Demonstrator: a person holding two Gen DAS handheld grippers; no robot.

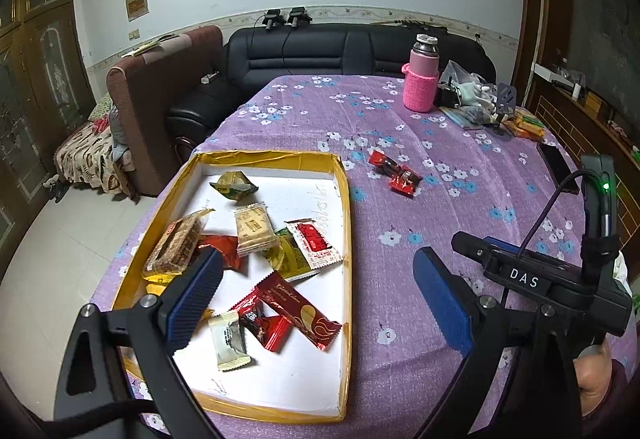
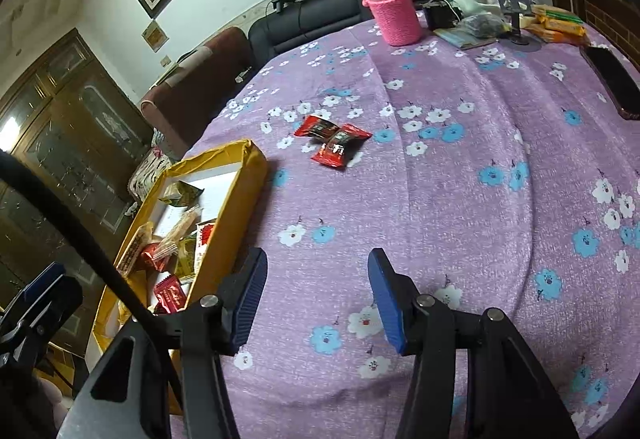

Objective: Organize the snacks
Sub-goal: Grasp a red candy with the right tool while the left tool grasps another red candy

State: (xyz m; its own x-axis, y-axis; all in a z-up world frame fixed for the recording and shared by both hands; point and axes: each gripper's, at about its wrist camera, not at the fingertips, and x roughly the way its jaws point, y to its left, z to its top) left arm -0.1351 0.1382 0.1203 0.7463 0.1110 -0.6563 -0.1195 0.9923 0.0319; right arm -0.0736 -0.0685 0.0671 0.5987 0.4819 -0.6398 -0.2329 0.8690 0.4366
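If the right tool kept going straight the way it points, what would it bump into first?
Probably just the purple tablecloth. The open right tool tilts downward with nothing between its fingers. The two red snacks lie farther along that line, so it would likely touch cloth before reaching them, though depth is unclear.

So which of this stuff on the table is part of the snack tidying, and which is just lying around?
Part of the job:
- yellow tray holding wrapped snacks
- two red candies loose on the cloth
- right gripper, open and empty

Just lying about:
- pink flask
- phone
- clutter pile

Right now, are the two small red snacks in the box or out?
Out: both red snacks lie on the purple tablecloth, apart from the yellow box.
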